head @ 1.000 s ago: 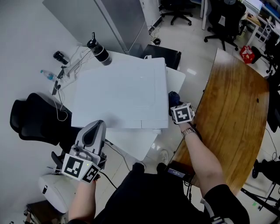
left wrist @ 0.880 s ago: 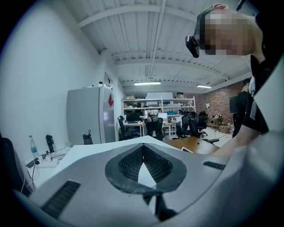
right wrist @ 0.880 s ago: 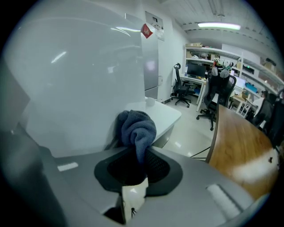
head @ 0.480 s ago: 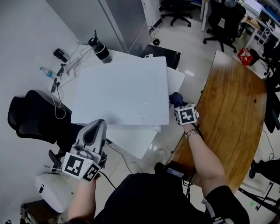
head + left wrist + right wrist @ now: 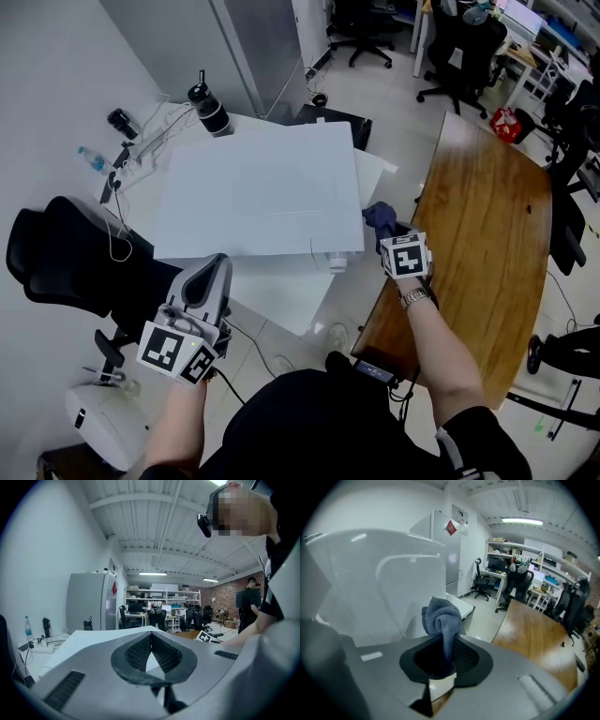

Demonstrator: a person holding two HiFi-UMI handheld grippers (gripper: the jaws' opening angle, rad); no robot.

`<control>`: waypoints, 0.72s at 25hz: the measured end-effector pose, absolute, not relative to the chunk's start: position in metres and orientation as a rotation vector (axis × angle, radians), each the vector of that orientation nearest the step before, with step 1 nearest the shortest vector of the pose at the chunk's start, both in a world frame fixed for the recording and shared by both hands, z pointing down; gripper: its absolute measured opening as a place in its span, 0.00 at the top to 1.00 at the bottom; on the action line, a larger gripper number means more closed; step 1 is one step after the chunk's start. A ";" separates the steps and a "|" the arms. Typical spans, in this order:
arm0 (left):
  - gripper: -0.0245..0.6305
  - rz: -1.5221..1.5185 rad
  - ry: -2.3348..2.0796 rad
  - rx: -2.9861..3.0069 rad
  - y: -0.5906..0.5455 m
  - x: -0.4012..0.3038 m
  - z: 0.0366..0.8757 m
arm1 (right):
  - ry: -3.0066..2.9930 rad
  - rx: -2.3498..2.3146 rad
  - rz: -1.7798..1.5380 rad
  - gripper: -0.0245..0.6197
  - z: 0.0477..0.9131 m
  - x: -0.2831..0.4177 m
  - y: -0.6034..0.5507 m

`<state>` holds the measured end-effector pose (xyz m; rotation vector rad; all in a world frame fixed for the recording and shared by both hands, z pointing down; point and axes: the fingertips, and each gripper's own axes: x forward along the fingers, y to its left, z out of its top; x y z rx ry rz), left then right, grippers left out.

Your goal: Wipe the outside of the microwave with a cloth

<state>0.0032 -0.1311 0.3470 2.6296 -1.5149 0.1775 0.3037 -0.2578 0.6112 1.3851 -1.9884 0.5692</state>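
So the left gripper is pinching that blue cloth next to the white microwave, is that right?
Not quite: the right gripper pinches the blue cloth next to the white microwave. The right gripper view shows it; the left gripper is shut on nothing.

My left hand-held gripper (image 5: 215,264) has a smooth grey shell and, at the back, a cube (image 5: 174,353) of black-and-white square markers. Its pads (image 5: 137,651) are dark and ribbed. My right hand-held gripper (image 5: 385,231) carries a matching cube (image 5: 406,256). I wear a black short-sleeved top (image 5: 309,422) and a metal wristwatch (image 5: 410,297) on my right wrist.
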 end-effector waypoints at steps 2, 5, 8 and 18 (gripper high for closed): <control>0.96 0.157 -1.491 2.646 -0.126 0.000 0.346 | -1.987 1.418 0.555 0.88 0.600 0.305 -0.246; 0.96 0.130 -1.459 2.666 -0.118 -0.007 0.344 | -1.982 1.469 0.539 0.88 0.583 0.306 -0.225; 0.96 0.102 -1.424 2.685 -0.110 -0.014 0.342 | -1.972 1.512 0.525 0.88 0.566 0.307 -0.201; 0.96 0.008 -1.298 2.756 -0.081 -0.035 0.335 | -1.998 1.613 0.450 0.88 0.508 0.274 -0.115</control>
